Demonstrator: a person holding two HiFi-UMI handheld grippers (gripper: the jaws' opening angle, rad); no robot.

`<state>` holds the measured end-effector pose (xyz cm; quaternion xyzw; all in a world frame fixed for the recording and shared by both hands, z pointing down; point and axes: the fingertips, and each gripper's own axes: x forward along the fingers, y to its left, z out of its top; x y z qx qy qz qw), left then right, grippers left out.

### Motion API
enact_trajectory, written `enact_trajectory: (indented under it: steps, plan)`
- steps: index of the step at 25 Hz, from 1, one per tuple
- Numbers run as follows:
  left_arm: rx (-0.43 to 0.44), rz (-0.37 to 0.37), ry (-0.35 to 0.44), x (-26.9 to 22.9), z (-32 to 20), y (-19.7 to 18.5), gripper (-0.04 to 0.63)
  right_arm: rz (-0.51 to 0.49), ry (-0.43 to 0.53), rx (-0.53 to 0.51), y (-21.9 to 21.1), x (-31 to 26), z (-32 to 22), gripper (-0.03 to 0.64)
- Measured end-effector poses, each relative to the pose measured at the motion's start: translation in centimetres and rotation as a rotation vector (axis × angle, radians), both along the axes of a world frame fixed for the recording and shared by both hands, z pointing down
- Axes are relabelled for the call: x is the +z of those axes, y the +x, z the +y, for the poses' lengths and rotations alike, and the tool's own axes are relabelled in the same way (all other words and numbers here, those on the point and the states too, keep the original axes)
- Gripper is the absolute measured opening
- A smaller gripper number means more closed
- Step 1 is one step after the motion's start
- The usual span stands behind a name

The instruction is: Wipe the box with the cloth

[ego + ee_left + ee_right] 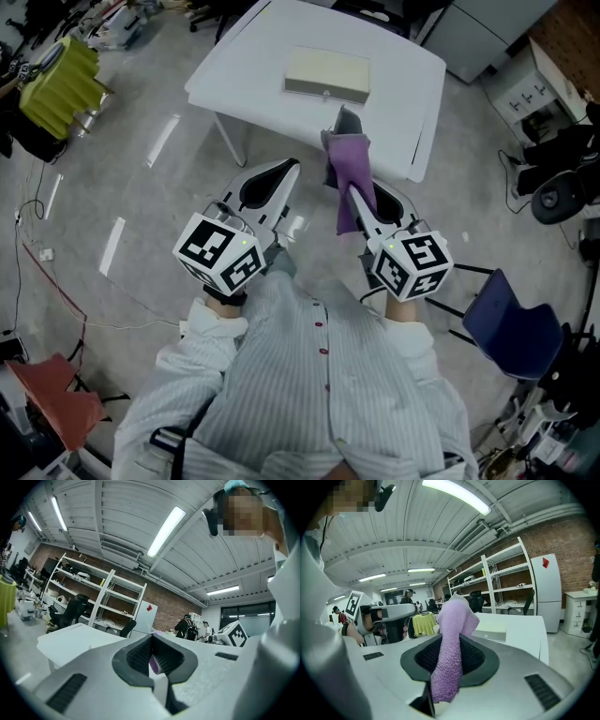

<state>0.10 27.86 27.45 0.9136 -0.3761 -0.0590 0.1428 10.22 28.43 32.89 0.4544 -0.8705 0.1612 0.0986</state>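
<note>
On the left, the left gripper point(286, 169) hangs near the person with its jaws pressed together on nothing, short of the white table point(403, 94). To its right, the right gripper point(354, 192) is clenched on the purple cloth point(349, 159), which stands up between its pads and points toward the pale box point(326, 73) lying flat at the far middle of the table, well apart from both tools. The step in hand looks like the approach, with wiping not yet begun; next the cloth must be carried forward and down onto the box's lid, perhaps with the left tool steadying the box.
</note>
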Motion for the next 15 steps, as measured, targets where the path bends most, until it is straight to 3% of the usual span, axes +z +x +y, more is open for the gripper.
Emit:
enact_trajectory:
  steps: [15]
  plan:
    - [0.063, -0.013, -0.012, 1.0, -14.6, -4.7, 0.009, 0.006, -0.031, 0.109, -2.6, 1.4, -13.9, 0.09]
